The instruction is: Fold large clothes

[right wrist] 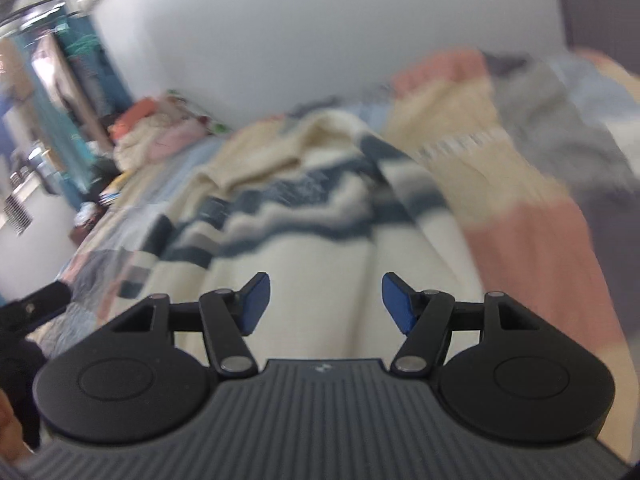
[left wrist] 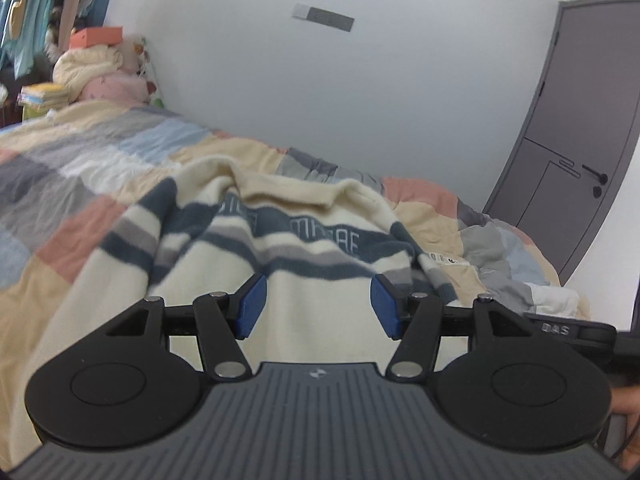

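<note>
Ahead, striped sweater point(left wrist: 304, 248) on patchwork quilt point(left wrist: 80, 168), grey door point(left wrist: 572, 152) beyond, both grippers' fingers point(left wrist: 251, 306) wide, empty.

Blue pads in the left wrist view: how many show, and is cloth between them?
2. One blue pad stands left of centre, the other right of centre, apart, on the left tool. Nothing is pinched; the striped sweater lies beyond them.

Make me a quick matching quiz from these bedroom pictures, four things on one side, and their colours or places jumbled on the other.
Things:
1. sweater
2. door
3. orange box
4. gripper pads

Descriptions:
A. blue
B. cream with dark stripes, spread on the quilt
C. grey, at the right
D. on top of the bedding pile, far left

Pairs: 1-B, 2-C, 3-D, 4-A
</note>
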The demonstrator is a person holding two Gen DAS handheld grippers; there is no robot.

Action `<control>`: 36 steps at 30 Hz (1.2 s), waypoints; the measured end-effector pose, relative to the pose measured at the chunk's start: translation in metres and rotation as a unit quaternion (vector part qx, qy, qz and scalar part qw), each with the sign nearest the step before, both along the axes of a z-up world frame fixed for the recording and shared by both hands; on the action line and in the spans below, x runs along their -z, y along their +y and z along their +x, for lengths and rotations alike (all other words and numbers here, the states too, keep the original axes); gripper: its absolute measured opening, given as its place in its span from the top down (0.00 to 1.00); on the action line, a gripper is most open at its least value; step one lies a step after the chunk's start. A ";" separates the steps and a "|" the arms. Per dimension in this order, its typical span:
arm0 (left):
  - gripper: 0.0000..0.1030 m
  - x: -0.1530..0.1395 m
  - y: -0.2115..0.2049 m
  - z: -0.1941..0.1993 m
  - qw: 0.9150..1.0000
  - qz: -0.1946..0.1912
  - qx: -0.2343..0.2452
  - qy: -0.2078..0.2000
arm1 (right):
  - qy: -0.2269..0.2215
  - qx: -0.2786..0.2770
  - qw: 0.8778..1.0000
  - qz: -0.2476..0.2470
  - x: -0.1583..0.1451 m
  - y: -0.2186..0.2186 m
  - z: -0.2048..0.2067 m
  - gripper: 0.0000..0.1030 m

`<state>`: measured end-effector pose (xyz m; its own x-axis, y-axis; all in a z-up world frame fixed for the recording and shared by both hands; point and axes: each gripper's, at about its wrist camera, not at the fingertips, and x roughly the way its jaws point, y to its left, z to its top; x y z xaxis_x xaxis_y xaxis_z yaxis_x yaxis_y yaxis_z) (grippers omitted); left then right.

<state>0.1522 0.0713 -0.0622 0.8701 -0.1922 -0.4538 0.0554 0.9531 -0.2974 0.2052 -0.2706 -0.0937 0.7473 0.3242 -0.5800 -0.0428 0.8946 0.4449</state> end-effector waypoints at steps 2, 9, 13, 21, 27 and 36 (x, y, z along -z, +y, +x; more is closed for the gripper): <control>0.39 0.012 0.005 0.004 1.000 -0.005 -0.007 0.013 | 0.019 0.023 0.999 0.015 0.009 -0.008 -0.005 0.37; 0.39 0.057 0.027 0.039 0.998 0.004 -0.029 0.059 | 0.074 0.126 0.988 0.050 0.041 -0.029 0.011 0.37; 0.39 0.067 0.038 0.053 0.997 -0.011 -0.028 0.071 | 0.106 0.194 0.974 0.053 0.061 -0.044 0.023 0.37; 0.39 0.078 0.044 0.074 0.997 -0.022 -0.023 0.071 | 0.119 0.193 0.967 0.119 0.082 -0.046 0.029 0.53; 0.39 0.086 0.046 0.081 0.996 -0.038 -0.017 0.080 | 0.136 0.190 0.966 0.110 0.085 -0.038 0.036 0.76; 0.39 0.079 0.044 0.072 0.997 -0.038 -0.013 0.065 | 0.112 0.134 0.984 0.036 0.046 -0.047 0.054 0.88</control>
